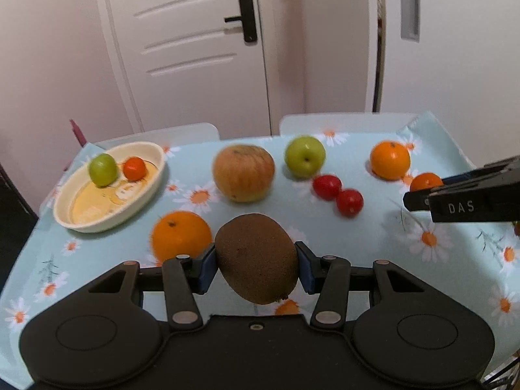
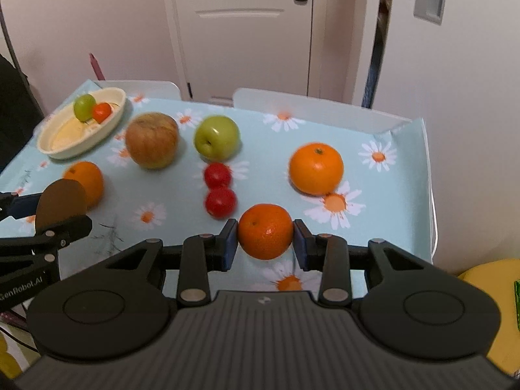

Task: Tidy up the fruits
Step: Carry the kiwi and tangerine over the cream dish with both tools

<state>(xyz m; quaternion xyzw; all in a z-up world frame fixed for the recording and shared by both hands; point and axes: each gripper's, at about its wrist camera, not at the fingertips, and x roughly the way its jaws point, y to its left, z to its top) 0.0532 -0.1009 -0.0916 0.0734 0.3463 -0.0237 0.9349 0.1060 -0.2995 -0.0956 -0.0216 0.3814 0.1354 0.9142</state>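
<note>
My left gripper [image 1: 256, 261] is shut on a brown kiwi [image 1: 256, 256] and holds it above the table's front. My right gripper [image 2: 265, 239] is shut on a small orange mandarin [image 2: 265, 230], also held above the cloth. A cream oval dish [image 1: 81, 219] at the far left holds a small green fruit [image 1: 103, 169] and a small orange one [image 1: 134, 168]. On the cloth lie a large reddish apple [image 1: 243, 172], a green apple [image 1: 305, 155], two red tomatoes [image 1: 338, 193] and two oranges [image 1: 180, 235] [image 1: 390, 159].
The table wears a light blue daisy cloth [image 2: 390, 175]. Two white chair backs [image 2: 312, 104] stand behind its far edge, with a white door [image 1: 195, 42] beyond. The table's right edge [image 2: 429, 195] is close to the wall. A yellow object [image 2: 490, 308] sits low right.
</note>
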